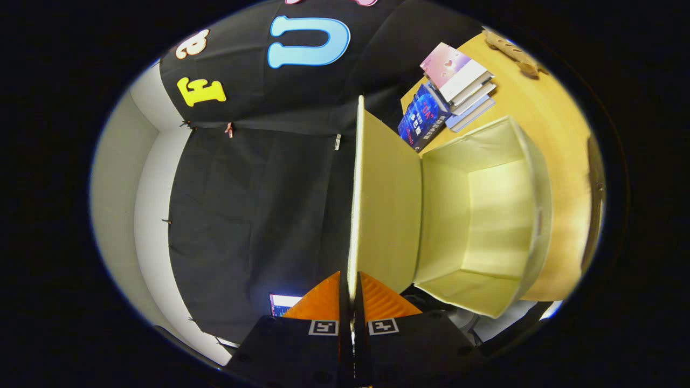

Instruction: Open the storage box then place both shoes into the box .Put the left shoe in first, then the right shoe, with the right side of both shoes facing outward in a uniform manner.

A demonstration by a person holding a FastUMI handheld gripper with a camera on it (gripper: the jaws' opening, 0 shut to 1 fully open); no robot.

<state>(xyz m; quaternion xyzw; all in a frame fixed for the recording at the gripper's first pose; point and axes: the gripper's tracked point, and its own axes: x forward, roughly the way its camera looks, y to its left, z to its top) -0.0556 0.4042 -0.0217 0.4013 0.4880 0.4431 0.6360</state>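
Fingers of the gripper [353, 288] pinched tight on the near edge of the lid [377, 215], one on each face, with the panel running edge-on straight ahead from between them. Lid swung up and away from the box [485, 215], whose mouth gapes to the right, pale inside and empty as far as can be seen. No shoes yet in the box, so opening looks all but done.

Risks from here, as a guess:
- Lid slipping free, since only a thin strip of it sits in the pinch; likely to flop back over the mouth.
- Lid creasing or tearing at the hinge if pushed further round (thin, card-like material).
- Whole box dragged or tipped, being light and empty, if the pull goes sideways rather than round the hinge.
- Lid falling shut again on release, unless left well past its balance point.

Box resting on a tan wooden table [544, 118], smooth and bare beside it. Books [458, 81] in a loose stack at the far side, near but apart from the box; beyond them a brown lumpy thing [512, 51], too blurred to name. Room heavily warped by the lens: dark cloth wall to the left, a pale wall further left, and a small lit screen [283, 303] near the fingers, left of them.
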